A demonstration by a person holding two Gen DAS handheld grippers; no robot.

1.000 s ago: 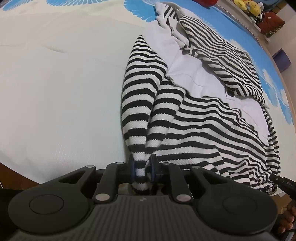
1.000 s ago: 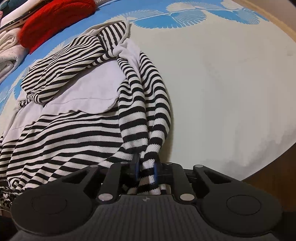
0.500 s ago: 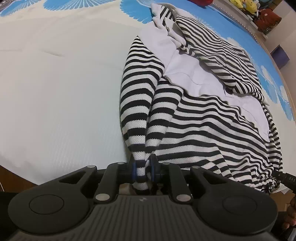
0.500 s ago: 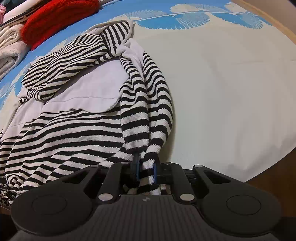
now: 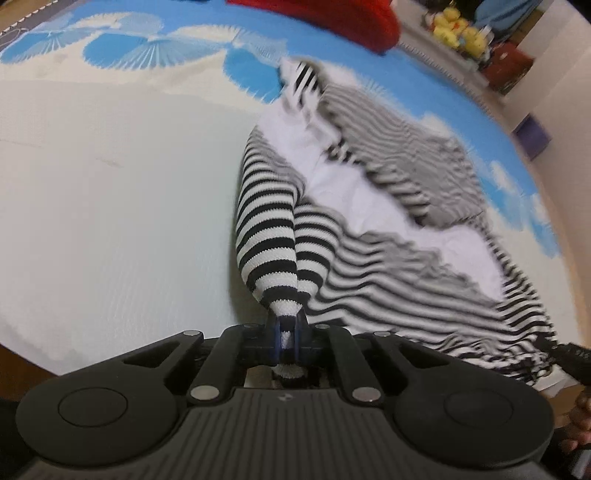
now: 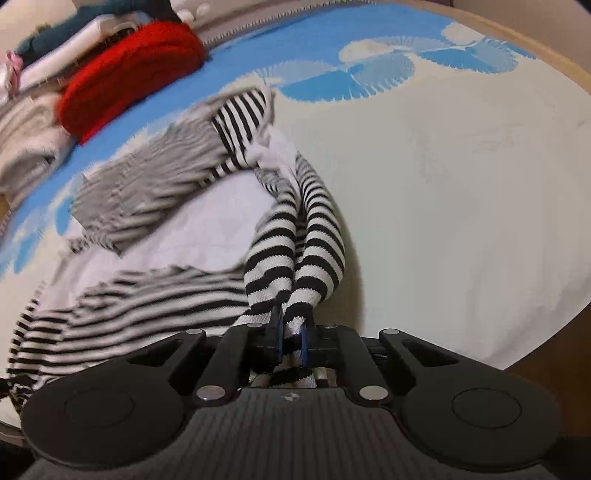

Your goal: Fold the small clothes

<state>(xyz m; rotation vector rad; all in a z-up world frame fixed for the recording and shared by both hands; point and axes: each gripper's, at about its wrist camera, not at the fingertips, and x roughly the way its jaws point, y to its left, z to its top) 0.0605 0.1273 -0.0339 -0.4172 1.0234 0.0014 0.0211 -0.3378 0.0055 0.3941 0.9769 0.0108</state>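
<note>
A black-and-white striped knit garment with a white inner side lies partly folded on a cream and blue mat. My left gripper is shut on a bunched striped corner at the garment's near left edge. My right gripper is shut on a bunched striped corner at the near right edge. Both corners are lifted, and the fabric trails away from the fingers. The garment is blurred with motion in both views.
A red knit item and stacked folded clothes lie at the mat's far side. Yellow plush toys and a purple box stand off the mat. The mat's edge and wooden floor are close to the grippers.
Both grippers have lifted and moved forward over the mat with the striped corners held, so the garment's near edge rises and more of the far side shows.
</note>
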